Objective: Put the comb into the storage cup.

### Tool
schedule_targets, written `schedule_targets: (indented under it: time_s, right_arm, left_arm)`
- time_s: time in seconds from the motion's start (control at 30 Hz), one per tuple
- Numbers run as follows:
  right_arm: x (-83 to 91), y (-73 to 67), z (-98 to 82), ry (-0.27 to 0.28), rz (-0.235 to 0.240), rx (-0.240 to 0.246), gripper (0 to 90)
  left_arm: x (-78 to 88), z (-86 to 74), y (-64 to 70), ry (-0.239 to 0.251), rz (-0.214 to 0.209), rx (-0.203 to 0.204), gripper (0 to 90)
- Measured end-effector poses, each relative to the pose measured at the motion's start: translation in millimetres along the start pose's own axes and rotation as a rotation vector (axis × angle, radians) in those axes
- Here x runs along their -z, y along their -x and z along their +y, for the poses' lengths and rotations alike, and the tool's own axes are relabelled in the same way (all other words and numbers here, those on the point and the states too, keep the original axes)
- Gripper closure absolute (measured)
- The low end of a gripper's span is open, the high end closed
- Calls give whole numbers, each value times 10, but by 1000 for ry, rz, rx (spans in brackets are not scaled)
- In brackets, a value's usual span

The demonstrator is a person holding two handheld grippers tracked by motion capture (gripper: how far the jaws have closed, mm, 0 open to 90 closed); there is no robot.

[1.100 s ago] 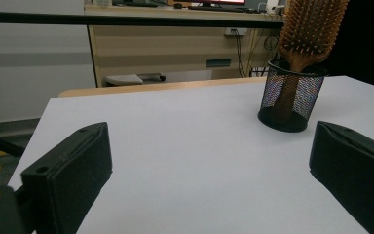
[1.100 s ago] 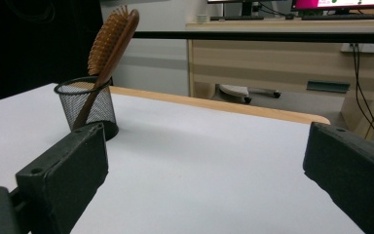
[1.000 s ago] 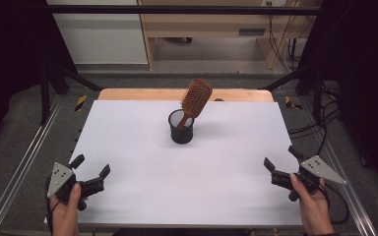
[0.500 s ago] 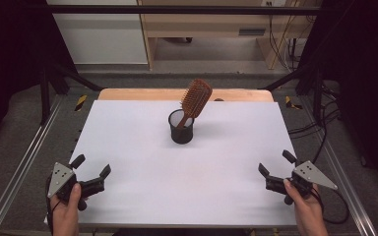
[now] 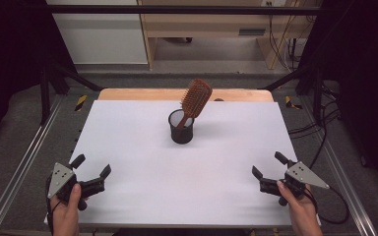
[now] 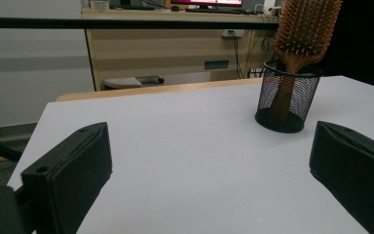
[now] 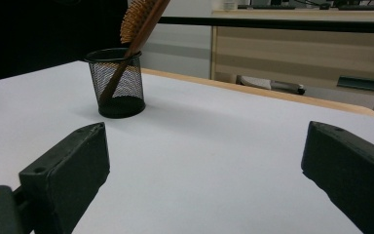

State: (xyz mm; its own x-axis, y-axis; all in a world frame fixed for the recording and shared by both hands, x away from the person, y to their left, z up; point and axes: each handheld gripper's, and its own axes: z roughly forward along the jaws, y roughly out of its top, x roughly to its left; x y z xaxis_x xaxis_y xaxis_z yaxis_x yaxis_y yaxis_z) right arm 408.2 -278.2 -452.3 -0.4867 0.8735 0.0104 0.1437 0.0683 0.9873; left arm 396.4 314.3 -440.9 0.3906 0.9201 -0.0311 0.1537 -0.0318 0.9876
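Note:
A black mesh cup (image 5: 181, 127) stands on the white table (image 5: 142, 172) toward the back middle. A wooden hairbrush (image 5: 195, 99) leans in it, handle down, head tilted right. The left gripper view has the cup (image 6: 288, 96) and brush (image 6: 307, 24) at upper right; the right gripper view has the cup (image 7: 117, 83) and brush (image 7: 139, 19) at upper left. My left gripper (image 5: 91, 168) is open near the front left corner, held by a hand. My right gripper (image 5: 268, 165) is open near the front right edge. Nothing lies between either pair of jaws.
A wooden board edge (image 5: 142, 93) runs along the table's back. Metal frame rails (image 5: 24, 162) flank the table on both sides. Cables (image 5: 325, 128) lie on the floor at right. A wooden desk (image 5: 216, 24) stands beyond.
My right gripper has moved left and slightly toward the front edge. The left gripper, cup and brush have stayed put.

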Motion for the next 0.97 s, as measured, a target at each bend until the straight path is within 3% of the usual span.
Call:
schedule_targets:
  time_s: [0.4,0.67,0.97]
  right_arm:
    - [-60,-31,-27,-2,19,-5,39]
    - [-181,-65,-11,34,43,-20,45]
    - [-362,-148,-42,-2,60,23,45]
  left_arm:
    - [2,2,9,20,-17,17,23]
    - [27,25,3,56,-28,28,23]
    - [15,24,14,57,-34,25,23]
